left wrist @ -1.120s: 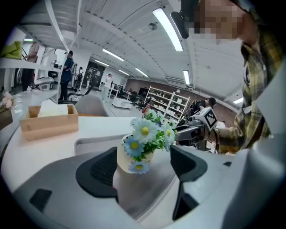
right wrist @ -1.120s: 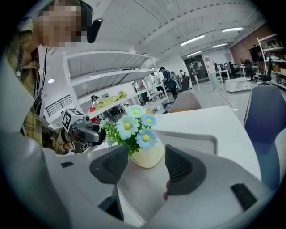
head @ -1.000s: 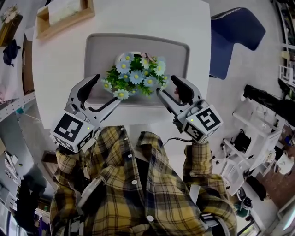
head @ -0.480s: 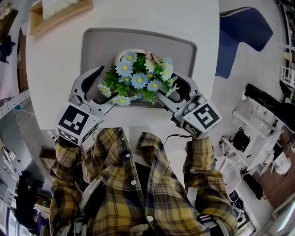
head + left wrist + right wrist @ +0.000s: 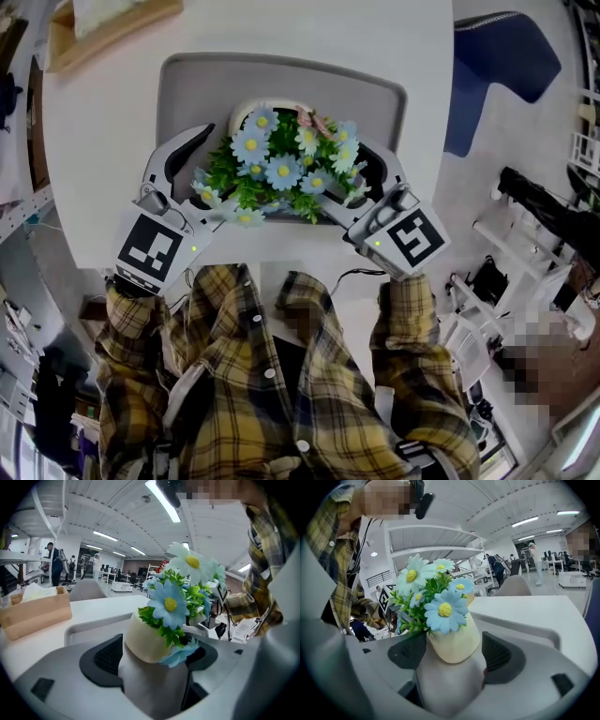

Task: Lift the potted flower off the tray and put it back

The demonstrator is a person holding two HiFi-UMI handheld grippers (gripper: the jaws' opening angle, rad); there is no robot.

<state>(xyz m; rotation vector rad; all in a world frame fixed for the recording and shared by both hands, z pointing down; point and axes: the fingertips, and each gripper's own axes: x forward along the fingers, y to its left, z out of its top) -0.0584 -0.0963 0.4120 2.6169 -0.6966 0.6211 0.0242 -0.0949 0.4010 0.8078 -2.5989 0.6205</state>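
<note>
The potted flower [image 5: 281, 164], blue daisies in a cream pot, stands on the grey tray [image 5: 187, 84] on the white table. My left gripper [image 5: 220, 173] flanks it from the left and my right gripper [image 5: 352, 178] from the right. In the left gripper view the pot [image 5: 143, 644] sits between the dark pads [image 5: 105, 658] with a thin gap, jaws spread wide. In the right gripper view the pot [image 5: 457, 644] also stands between the pads [image 5: 501, 653]; these jaws are opening and do not press on it. The flowers hide the pot's base in the head view.
A wooden tissue box [image 5: 103, 23] stands at the table's far left corner, also in the left gripper view [image 5: 33, 613]. A blue chair [image 5: 502, 66] is beside the table on the right. The table's near edge runs just below the tray.
Both grippers have slid further along the pot's sides and sit lower over the tray. Their jaws stand wider apart than a second ago.
</note>
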